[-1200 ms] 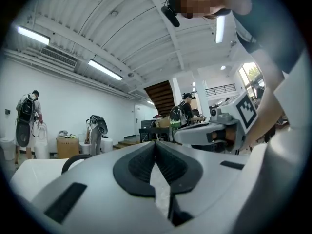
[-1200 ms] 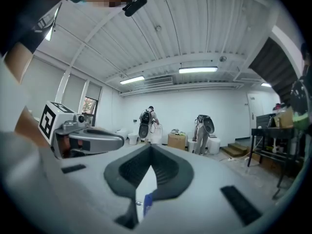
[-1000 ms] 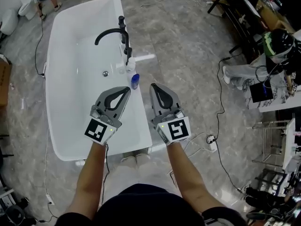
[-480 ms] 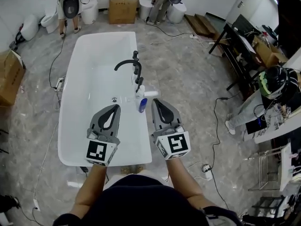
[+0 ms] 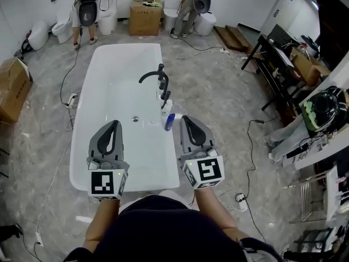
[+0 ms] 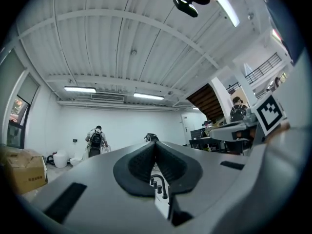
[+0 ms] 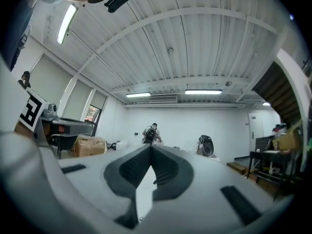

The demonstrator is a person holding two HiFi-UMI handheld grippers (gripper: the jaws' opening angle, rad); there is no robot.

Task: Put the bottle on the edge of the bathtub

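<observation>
A white bathtub (image 5: 87, 146) fills the middle of the head view, with a black faucet (image 5: 158, 78) on its right rim. A small white and blue bottle (image 5: 169, 121) stands on that rim just in front of the faucet. My right gripper (image 5: 188, 119) points at the rim right beside the bottle, jaws shut and empty. My left gripper (image 5: 113, 125) hovers over the tub's near end, also shut with nothing held. In the left gripper view the shut jaws (image 6: 156, 143) meet at a point, and the faucet (image 6: 157, 185) shows below them. The right gripper (image 7: 151, 147) looks level down the room.
Cables (image 5: 256, 135) and a power strip (image 5: 240, 199) lie on the grey floor to the tub's right. A dark desk (image 5: 278, 64) stands at the right. Cardboard boxes (image 5: 144, 18), toilets (image 5: 38, 34) and people (image 5: 87, 7) are at the far wall.
Both grippers have drawn back toward my body and the left one has shifted left. The head view has lifted to show more of the room. The bottle stays on the rim.
</observation>
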